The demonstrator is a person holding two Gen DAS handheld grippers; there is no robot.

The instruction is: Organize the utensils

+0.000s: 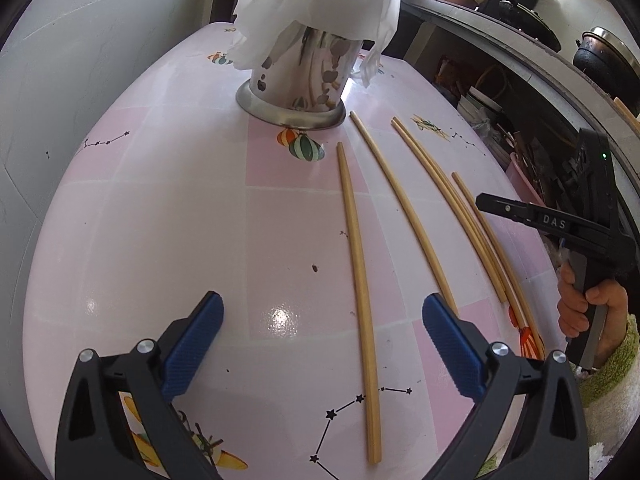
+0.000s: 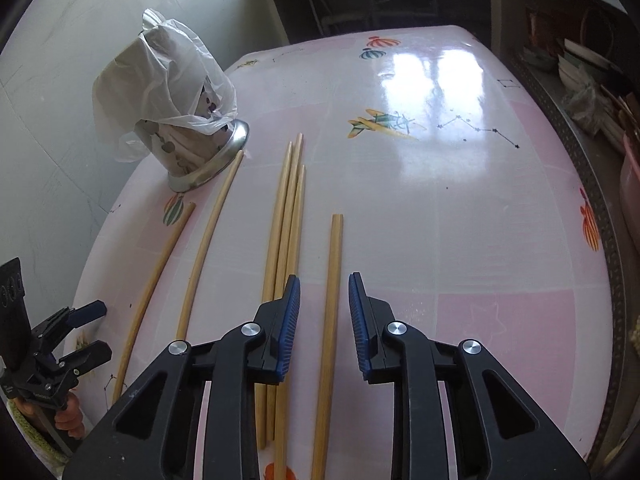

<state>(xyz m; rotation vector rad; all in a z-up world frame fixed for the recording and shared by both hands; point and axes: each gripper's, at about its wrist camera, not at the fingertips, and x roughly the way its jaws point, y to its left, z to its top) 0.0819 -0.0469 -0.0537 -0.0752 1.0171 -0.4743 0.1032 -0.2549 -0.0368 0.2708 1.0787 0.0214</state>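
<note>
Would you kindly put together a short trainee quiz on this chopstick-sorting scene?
1. True or false: the metal utensil holder stands uncovered.
2. How many chopsticks lie on the table in the right wrist view?
3. The right tongs are: A) shut on a chopstick; B) open, astride one chopstick; C) inside the holder.

Key: 1. False, a white plastic bag drapes over it. 2. Six. 3. B.
</note>
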